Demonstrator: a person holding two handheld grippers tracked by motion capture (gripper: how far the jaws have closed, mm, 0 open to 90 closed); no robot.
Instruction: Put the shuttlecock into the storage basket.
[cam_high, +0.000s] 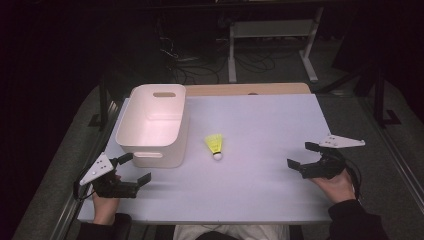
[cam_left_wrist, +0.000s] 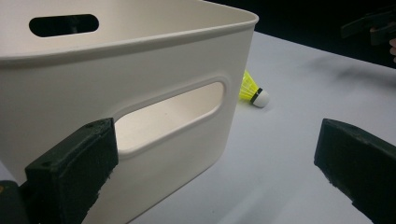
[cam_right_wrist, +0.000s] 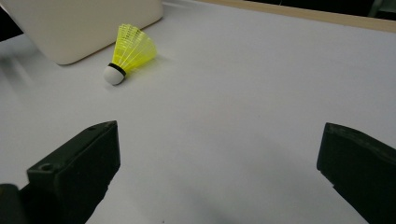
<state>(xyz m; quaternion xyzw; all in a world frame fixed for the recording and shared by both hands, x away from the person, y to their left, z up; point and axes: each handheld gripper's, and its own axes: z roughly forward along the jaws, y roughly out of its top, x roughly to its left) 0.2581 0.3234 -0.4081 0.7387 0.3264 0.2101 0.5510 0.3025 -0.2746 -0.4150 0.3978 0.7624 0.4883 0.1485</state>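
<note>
Two claws: left claw (cam_high: 134, 167) and right claw (cam_high: 296, 155) both spread apart, empty.
Shuttlecock (cam_high: 215, 145): lying on tabletop (cam_high: 260, 190), just beside bin (cam_high: 131, 139).
Risk: light shuttlecock may roll or get crushed under an off-centre pinch.

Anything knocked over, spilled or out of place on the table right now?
Nothing stands out. The yellow shuttlecock lies on its side on the table beside the upright white bin, apart from it. Both grippers are open.
</note>
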